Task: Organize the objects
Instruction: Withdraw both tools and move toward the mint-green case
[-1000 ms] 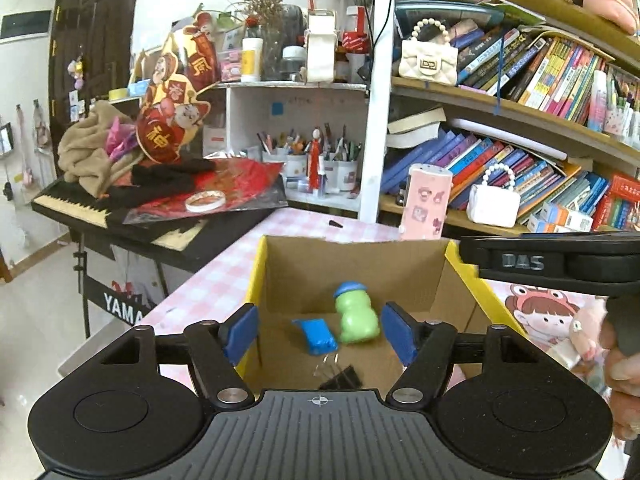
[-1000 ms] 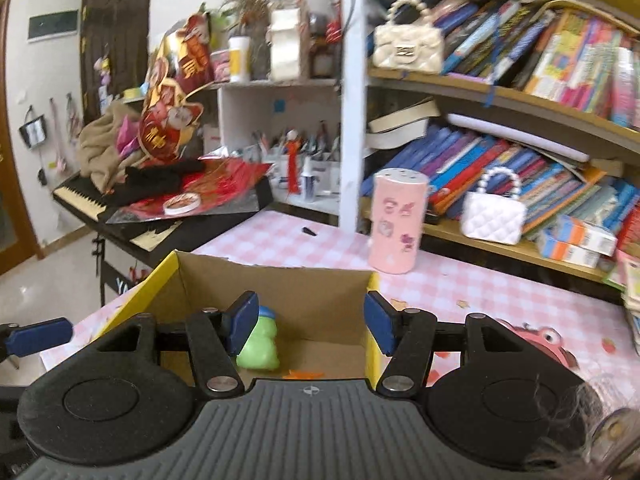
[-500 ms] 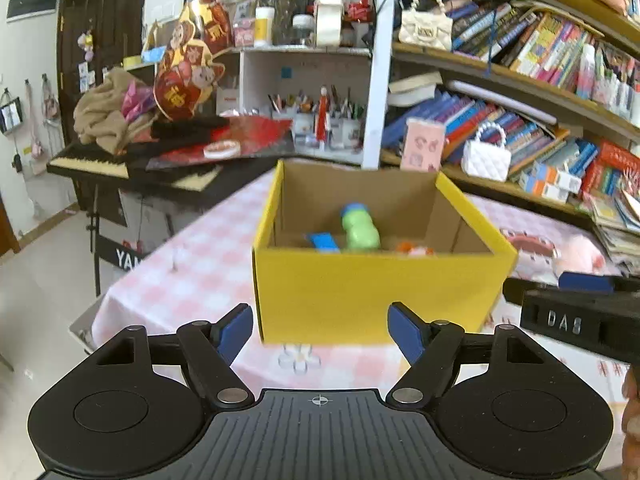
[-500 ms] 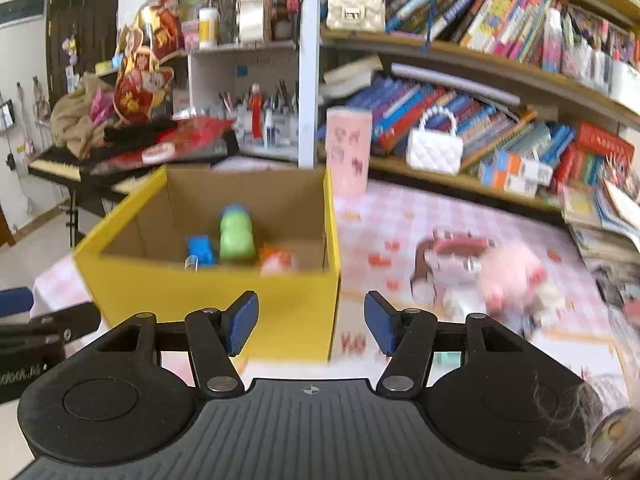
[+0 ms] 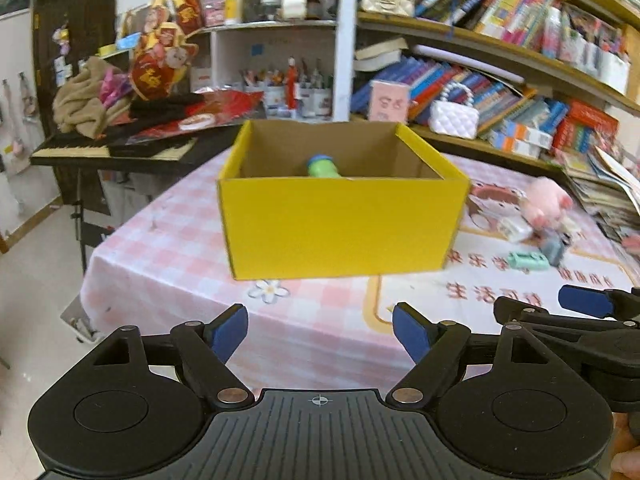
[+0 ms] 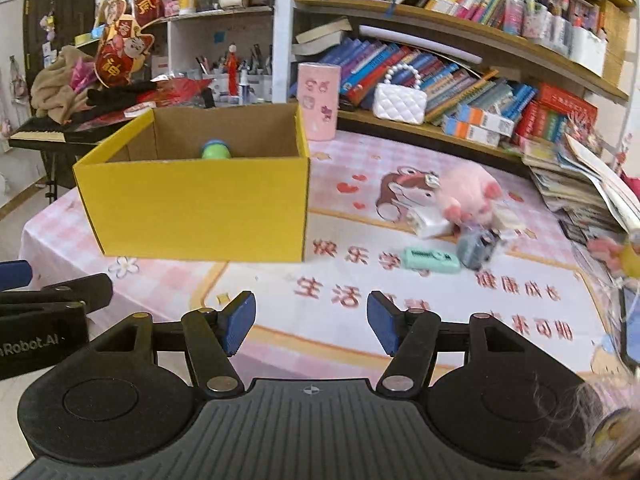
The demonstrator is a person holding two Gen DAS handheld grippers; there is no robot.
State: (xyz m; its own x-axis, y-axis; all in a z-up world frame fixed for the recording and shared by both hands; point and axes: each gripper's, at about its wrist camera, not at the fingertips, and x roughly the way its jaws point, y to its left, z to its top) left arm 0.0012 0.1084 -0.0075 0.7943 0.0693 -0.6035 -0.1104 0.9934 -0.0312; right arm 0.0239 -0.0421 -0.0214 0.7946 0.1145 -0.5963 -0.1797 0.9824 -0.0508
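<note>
A yellow cardboard box (image 5: 340, 224) (image 6: 200, 208) stands open on the pink checked tablecloth (image 5: 168, 264). A green bottle with a blue cap (image 5: 322, 165) (image 6: 216, 150) stands inside it. To the box's right lie a pink plush pig (image 6: 468, 196) (image 5: 546, 200), a mint green item (image 6: 430, 258) (image 5: 528, 260), a grey toy (image 6: 478, 244) and a white packet (image 6: 430, 220). My left gripper (image 5: 320, 332) is open and empty, in front of the box. My right gripper (image 6: 312, 322) is open and empty, near the table's front edge.
A pink cylinder (image 6: 318, 100) stands behind the box. Bookshelves (image 6: 460, 64) with books and white handbags line the back. A keyboard (image 5: 112, 150) piled with clutter stands at the left. Stacked magazines (image 6: 580, 188) lie on the table's right side.
Both grippers have pulled back and away from the box, from over its opening to in front of it near the table's front edge. Both stayed open.
</note>
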